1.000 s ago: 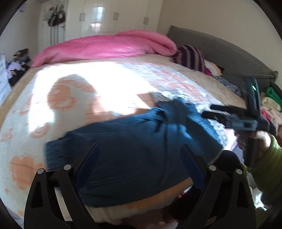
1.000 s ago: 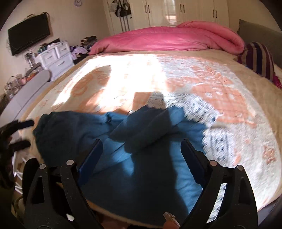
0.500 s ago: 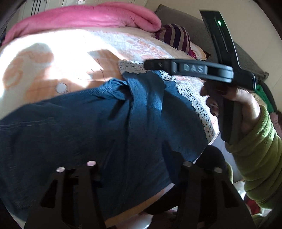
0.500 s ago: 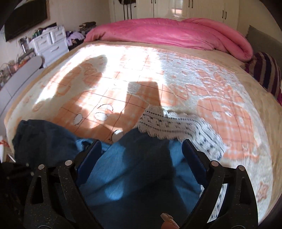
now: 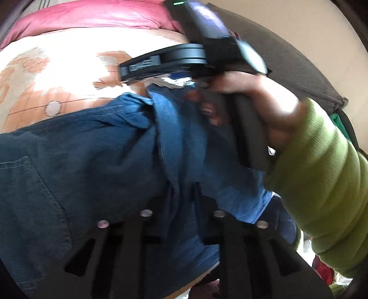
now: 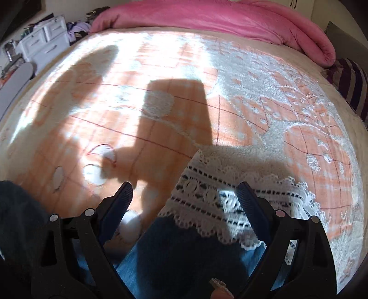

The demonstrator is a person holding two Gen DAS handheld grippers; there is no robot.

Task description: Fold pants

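Dark blue denim pants [image 5: 92,161] lie crumpled across the near edge of the bed. In the left wrist view my left gripper [image 5: 182,195] points down into them, its jaws closing on a raised fold of denim that its pads pinch. A hand [image 5: 264,110] in a green sleeve holds the other gripper just above the pants' far side. In the right wrist view my right gripper [image 6: 184,193] stands wide, its jaws closing slightly. It hovers over the end of a pant leg [image 6: 179,257] and grips nothing.
A white lace cloth [image 6: 230,195] lies under the leg's end on the orange and white blanket [image 6: 161,92]. A pink duvet [image 6: 207,16] runs along the far side, a striped pillow [image 6: 352,85] at the right. White drawers [image 6: 43,39] stand beyond the bed's left.
My left gripper has come down onto the pants and gone from wide open to pinching a fold. My right gripper has moved forward and down over the leg's end, toward the lace cloth.
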